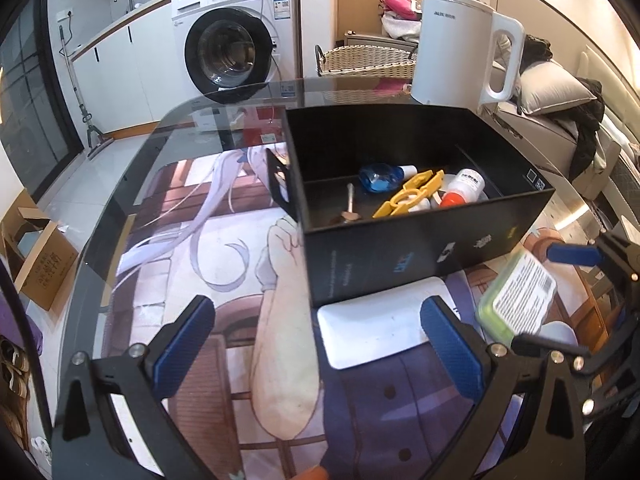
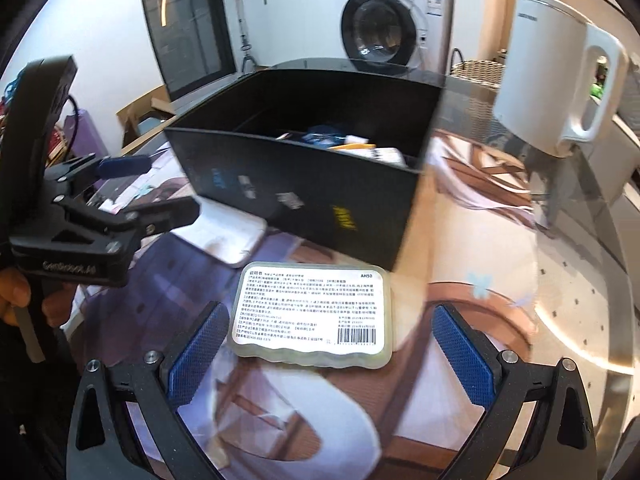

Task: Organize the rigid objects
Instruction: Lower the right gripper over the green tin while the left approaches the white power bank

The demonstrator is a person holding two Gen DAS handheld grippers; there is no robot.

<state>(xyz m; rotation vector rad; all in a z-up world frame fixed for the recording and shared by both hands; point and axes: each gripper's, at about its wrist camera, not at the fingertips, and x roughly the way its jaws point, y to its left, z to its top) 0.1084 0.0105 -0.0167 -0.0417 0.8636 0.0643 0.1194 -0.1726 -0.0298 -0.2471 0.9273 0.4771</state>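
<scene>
A black open box stands on the printed mat and holds a blue bottle, a yellow clip, a white bottle with an orange cap and a small metal piece. A white flat case lies in front of the box, just ahead of my open, empty left gripper. A pale green case with a white label lies flat just ahead of my open, empty right gripper. It also shows in the left wrist view. The box is behind it.
A white electric kettle stands behind the box near the glass table's far edge. A wicker basket, a washing machine and a cardboard box on the floor lie beyond the table. The left gripper shows at the left of the right wrist view.
</scene>
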